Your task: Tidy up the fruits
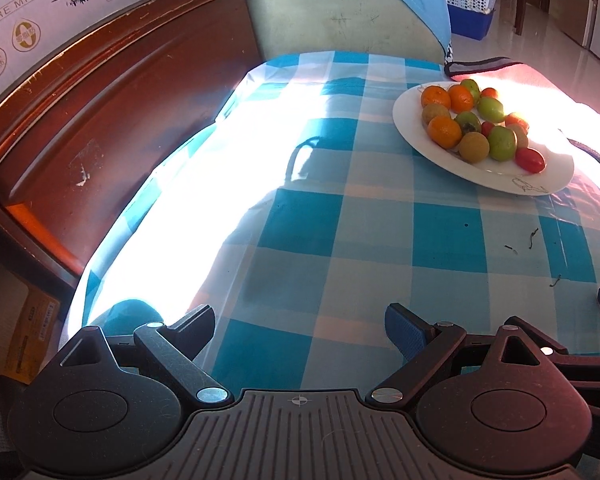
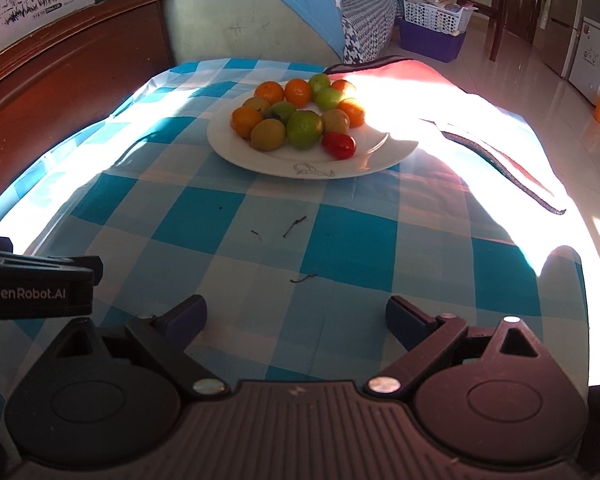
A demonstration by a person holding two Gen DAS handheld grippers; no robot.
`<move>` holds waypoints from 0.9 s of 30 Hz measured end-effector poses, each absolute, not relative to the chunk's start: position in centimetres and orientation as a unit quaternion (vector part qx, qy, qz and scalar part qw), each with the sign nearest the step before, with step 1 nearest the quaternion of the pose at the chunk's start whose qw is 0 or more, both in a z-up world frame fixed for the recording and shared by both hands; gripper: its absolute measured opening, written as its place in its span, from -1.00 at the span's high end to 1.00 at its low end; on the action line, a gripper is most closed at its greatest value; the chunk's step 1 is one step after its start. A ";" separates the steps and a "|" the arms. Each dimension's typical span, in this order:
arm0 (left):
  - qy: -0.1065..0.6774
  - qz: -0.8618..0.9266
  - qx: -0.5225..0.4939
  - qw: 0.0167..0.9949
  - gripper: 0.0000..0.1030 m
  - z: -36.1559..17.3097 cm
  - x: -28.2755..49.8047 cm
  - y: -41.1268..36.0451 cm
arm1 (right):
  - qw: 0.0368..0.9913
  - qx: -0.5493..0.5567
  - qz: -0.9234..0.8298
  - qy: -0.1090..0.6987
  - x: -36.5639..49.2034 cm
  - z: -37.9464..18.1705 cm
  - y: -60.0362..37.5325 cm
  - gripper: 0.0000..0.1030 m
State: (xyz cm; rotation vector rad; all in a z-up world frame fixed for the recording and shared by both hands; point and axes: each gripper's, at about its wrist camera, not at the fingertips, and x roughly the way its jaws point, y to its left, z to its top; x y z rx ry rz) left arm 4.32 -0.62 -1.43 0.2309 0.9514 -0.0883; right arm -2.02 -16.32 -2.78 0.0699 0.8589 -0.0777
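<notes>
While all the fruits [image 2: 298, 118] are seen gathered on the white plate [image 2: 380, 152] in the upper middle of the right wrist frame, no fruit is found loose on the checked counter [image 2: 340, 240]. Both the left tool [image 1: 300, 332] and the right tool [image 2: 296, 320] are held wide open and empty. Either a finished gathering or an unsorted pile is fitted by this.

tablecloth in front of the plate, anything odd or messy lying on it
Yes: a few small dark twig-like bits lie loose on the checked tablecloth, between the white plate of fruit and the grippers. They look like stray stems or debris. The fruit itself stays heaped on the plate; none has spilled.
</notes>
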 end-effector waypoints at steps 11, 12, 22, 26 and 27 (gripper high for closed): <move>0.458 -0.024 0.081 0.885 -0.81 -1.0 4.5 1.4 | 0.921 -0.048 0.058 0.383 -2.7 -3.9 -13.0 -0.92; 0.459 -0.024 0.079 0.885 -0.81 -0.9 4.4 1.6 | 0.921 -0.050 0.060 0.383 -2.5 -4.0 -13.0 -0.94; 0.464 -0.026 0.067 0.883 -0.81 -0.9 4.6 1.8 | 0.931 -0.061 0.108 0.344 -0.9 -4.8 -13.4 -0.98; 0.464 -0.025 0.066 0.883 -0.81 -1.0 4.6 1.8 | 0.932 -0.059 0.132 0.333 -0.1 -5.1 -13.4 -0.99; 0.465 -0.025 0.066 0.882 -0.81 -1.1 4.7 1.8 | 0.932 -0.060 0.133 0.332 0.0 -5.1 -13.4 -0.99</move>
